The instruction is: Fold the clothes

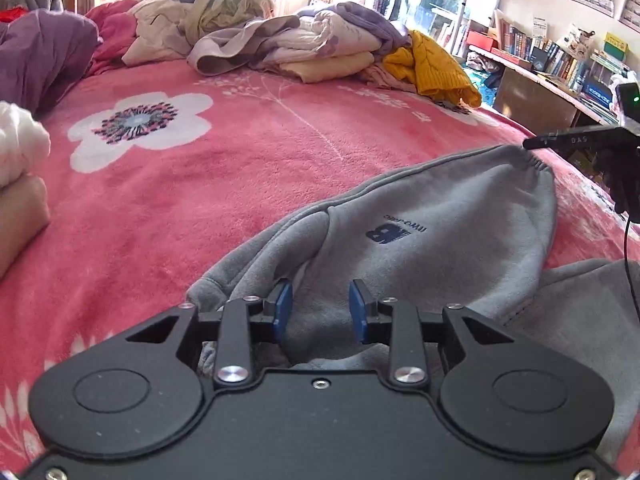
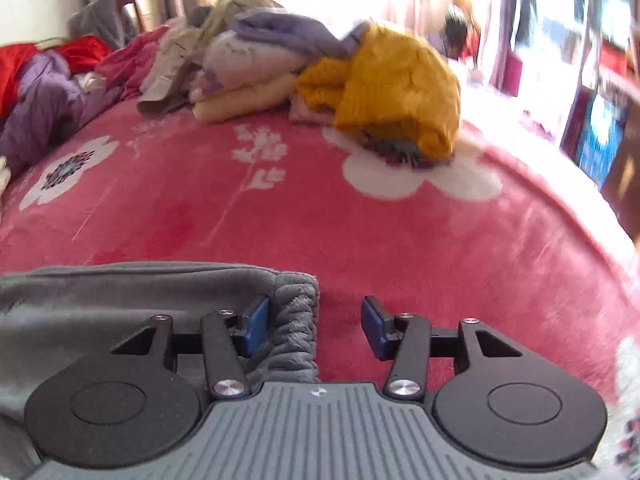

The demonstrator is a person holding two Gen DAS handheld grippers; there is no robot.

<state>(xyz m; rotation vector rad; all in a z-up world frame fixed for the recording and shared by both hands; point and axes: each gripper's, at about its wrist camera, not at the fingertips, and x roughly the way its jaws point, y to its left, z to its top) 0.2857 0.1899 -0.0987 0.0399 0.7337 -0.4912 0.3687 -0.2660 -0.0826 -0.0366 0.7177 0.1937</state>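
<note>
A grey fleece garment (image 1: 440, 216) with a navy logo (image 1: 390, 234) lies on the pink blanket (image 1: 240, 168), partly folded over itself. My left gripper (image 1: 321, 310) is open, low over the garment's near fold, with grey cloth lying between its blue pads but not pinched. My right gripper (image 2: 316, 326) is open too. The garment's ribbed grey hem (image 2: 294, 320) sits just inside its left pad, and bare blanket shows under the right pad. In the left wrist view the black side of the right-hand tool (image 1: 576, 141) hangs at the hem's corner.
A heap of clothes crosses the far side of the bed: a mustard knit (image 1: 436, 68) (image 2: 400, 88), lilac and cream pieces (image 1: 320, 44), purple fabric (image 1: 36, 52) at the left. Folded pale items (image 1: 16, 184) sit at the left edge. Bookshelves (image 1: 560, 60) stand beyond the bed's right edge.
</note>
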